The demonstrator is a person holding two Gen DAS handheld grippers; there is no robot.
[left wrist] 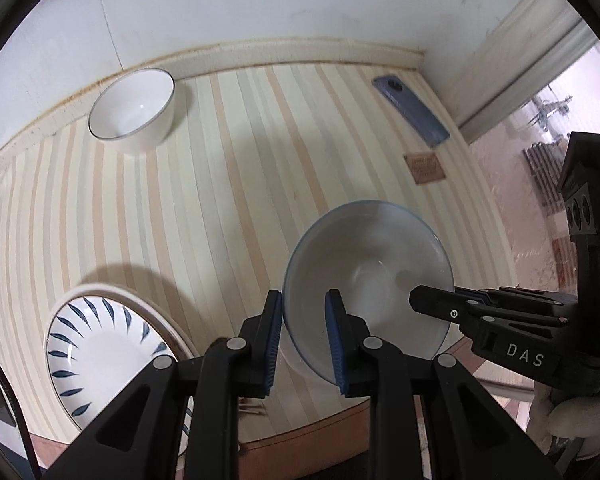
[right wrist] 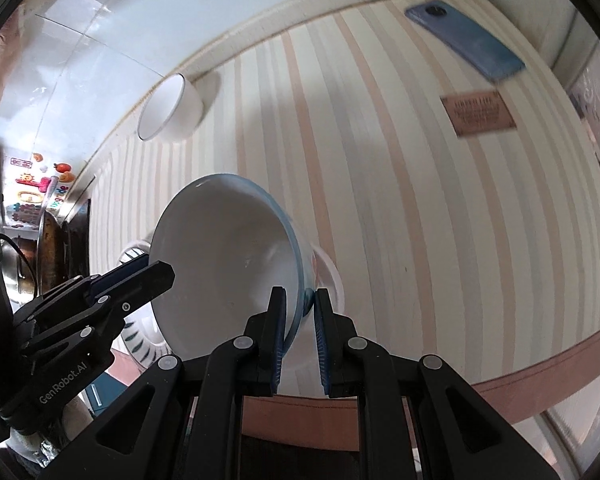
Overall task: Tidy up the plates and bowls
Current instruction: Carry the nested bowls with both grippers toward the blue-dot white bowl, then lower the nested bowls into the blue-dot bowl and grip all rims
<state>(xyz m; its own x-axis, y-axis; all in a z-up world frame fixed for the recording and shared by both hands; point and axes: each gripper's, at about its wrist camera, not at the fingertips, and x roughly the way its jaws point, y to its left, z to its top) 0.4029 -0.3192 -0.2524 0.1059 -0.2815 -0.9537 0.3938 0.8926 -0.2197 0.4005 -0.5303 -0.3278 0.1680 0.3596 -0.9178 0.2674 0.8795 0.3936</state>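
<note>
A white bowl with a pale blue outside [left wrist: 372, 264] [right wrist: 220, 248] hangs tilted above the striped tablecloth, held at opposite sides of its rim. My left gripper [left wrist: 304, 312] is shut on the near-left rim, with one pad outside and one inside the bowl. My right gripper [right wrist: 300, 316] is shut on the rim's other side; one of its fingers [left wrist: 432, 304] reaches into the bowl. A plate with a blue leaf pattern [left wrist: 100, 344] [right wrist: 140, 336] lies near the front left, partly hidden behind the bowl in the right wrist view. A second white bowl with a dark rim [left wrist: 134, 108] [right wrist: 172, 108] stands by the back wall.
A blue phone [left wrist: 412, 110] [right wrist: 464, 40] lies in the back right corner, with a small brown label [left wrist: 426, 168] [right wrist: 478, 114] in front of it. The wall borders the table behind, and the table's curved front edge [left wrist: 320, 424] is close below the grippers.
</note>
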